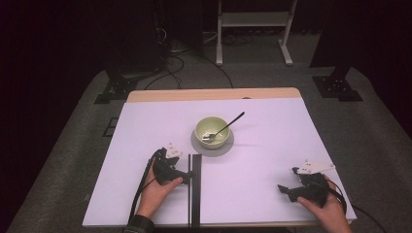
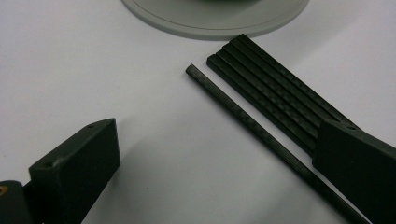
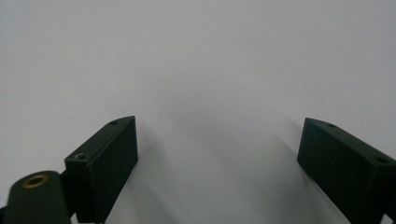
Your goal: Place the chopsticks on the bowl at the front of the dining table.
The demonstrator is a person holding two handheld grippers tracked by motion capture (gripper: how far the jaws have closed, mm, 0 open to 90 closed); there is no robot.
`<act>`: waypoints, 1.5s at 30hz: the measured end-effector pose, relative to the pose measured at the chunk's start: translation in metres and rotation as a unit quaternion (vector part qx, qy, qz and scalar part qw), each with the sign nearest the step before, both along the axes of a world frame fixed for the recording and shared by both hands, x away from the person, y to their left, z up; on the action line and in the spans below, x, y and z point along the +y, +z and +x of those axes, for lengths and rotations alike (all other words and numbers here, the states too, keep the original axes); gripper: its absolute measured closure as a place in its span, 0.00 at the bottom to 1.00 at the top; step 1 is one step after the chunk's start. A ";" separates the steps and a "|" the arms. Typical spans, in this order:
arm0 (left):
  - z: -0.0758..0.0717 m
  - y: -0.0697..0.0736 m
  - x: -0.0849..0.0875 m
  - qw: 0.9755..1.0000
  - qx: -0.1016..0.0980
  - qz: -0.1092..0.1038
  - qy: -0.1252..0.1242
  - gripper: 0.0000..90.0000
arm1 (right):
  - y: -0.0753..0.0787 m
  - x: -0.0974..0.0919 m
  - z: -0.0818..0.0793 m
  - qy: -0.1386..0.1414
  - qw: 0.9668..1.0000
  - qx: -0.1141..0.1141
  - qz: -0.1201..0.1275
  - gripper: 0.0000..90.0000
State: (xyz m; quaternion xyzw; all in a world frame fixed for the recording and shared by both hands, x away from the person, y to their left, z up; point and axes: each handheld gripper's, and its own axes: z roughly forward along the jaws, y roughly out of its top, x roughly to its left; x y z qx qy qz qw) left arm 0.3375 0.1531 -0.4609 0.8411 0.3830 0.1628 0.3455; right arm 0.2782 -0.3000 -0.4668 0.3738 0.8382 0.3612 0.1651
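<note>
A bundle of thin black rods (image 1: 195, 194) lies on the white table (image 1: 262, 160), running from the grey saucer (image 1: 212, 147) to the front edge. In the left gripper view one rod (image 2: 252, 123) lies slightly apart from the others (image 2: 280, 93). It passes between the wide-apart jaws of my left gripper (image 2: 219, 140), and the right-hand jaw sits over the bundle. In the high view the left gripper (image 1: 187, 174) points right at the rods and is open. My right gripper (image 1: 286, 189) is open over bare table at the front right, also seen as right gripper (image 3: 219, 135).
A pale green bowl (image 1: 206, 127) stands on the grey saucer, its rim (image 2: 215, 23) close ahead of the rods' ends. A spoon (image 1: 229, 124) rests in it, handle pointing to the back right. Beyond the table are dark stands, cables and a white frame (image 1: 252, 19).
</note>
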 end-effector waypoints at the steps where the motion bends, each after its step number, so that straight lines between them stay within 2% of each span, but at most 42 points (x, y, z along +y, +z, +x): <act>1: 0.000 0.000 0.000 1.000 0.000 0.001 0.000 0.00 | 0.000 0.000 0.000 0.000 1.000 0.000 0.000 0.12; 9: -0.006 -0.001 0.000 1.000 -0.001 0.005 0.003 0.00 | 0.000 0.000 0.000 0.000 1.000 0.000 0.000 0.12; 45: -0.065 -0.001 0.006 1.000 0.000 0.004 -0.017 0.00 | 0.000 0.000 0.000 0.000 1.000 -0.001 0.000 0.12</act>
